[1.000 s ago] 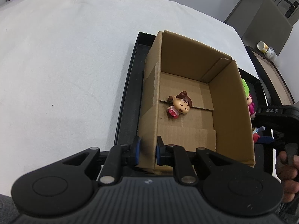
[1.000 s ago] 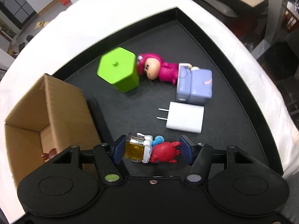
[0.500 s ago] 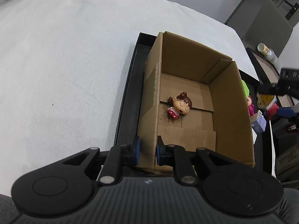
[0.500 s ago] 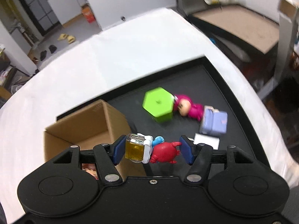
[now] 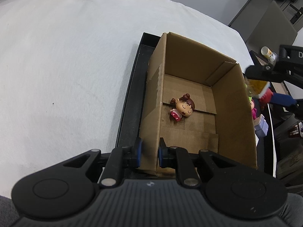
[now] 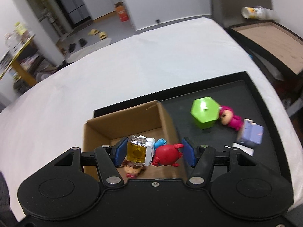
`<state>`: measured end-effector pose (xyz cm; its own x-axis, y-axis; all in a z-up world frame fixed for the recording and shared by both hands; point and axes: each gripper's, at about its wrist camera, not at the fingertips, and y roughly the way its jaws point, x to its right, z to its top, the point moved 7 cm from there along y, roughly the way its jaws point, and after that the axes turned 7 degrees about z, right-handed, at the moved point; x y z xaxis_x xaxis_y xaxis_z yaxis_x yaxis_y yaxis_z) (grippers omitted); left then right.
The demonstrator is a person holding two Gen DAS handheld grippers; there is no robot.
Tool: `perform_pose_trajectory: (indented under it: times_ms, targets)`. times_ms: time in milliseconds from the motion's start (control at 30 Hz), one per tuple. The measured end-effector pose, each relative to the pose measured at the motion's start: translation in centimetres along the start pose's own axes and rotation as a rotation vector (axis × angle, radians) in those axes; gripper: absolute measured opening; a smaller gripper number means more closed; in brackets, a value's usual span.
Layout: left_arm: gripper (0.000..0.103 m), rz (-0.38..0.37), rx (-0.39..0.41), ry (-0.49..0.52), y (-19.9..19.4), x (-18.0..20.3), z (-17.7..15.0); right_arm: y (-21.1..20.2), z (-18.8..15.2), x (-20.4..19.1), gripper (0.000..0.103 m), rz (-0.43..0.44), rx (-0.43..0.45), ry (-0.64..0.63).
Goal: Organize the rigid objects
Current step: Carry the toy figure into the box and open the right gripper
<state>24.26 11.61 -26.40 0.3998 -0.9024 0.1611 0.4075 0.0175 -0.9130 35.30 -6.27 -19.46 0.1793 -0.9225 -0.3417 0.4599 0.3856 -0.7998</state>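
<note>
Material in grip: hard moulded plastic, a small toy figure (image 6: 153, 152) with a yellow translucent block at one end, a white and blue middle and a red crab-like body at the other
Right gripper (image 6: 154, 152): jaws set fairly wide and clamped endwise on the toy figure, one blue pad on the yellow block, the other against the red body
Toy position: held in the air above the cardboard box (image 6: 121, 124), over its right-hand wall and near corner; from the left wrist view it sits just outside that wall's top edge
Left gripper (image 5: 148, 152): jaws narrow, pinching the near left wall of the cardboard box at its near corner, steadying it
Box contents: one brown-haired doll (image 5: 180, 108) lying on the floor near the left wall
Box location: left end of the black tray (image 6: 251, 87), which lies on the white table (image 5: 66, 56)
Remaining on tray: green hexagonal block (image 6: 204, 112), pink doll (image 6: 232, 119), lilac toy (image 6: 251, 134), white charger (image 6: 243, 150), all grouped towards the right end
Handling judgement: light, stiff, not fragile; glossy and irregular, so the endwise grip on a rounded red body could let it pivot or slip
Hold advice: flat faces of the yellow block appear the surest purchase
Box judgement: thin corrugated wall, light, likely to slide or tip if unheld
</note>
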Motion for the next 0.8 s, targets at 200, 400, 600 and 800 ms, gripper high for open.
perform_pose_trajectory:
  times_ms: [200,400,600,800]
  targets:
    - [0.016,-0.005,-0.001,-0.005,0.0,-0.1,0.1,0.6,-0.6,-2.4,0.06,0.048,-0.02,-0.112]
    - [0.016,-0.013,0.0,-0.011,0.0,-0.2,0.1,1.0,-0.6,-3.9,0.06,0.063,-0.044,-0.207]
    - [0.016,-0.024,0.0,-0.018,-0.1,-0.5,0.0,1.3,-0.3,-5.3,0.06,0.068,-0.062,-0.297]
    - [0.016,-0.032,-0.001,-0.02,0.0,-0.5,0.1,2.1,0.3,-6.5,0.06,0.074,-0.072,-0.317]
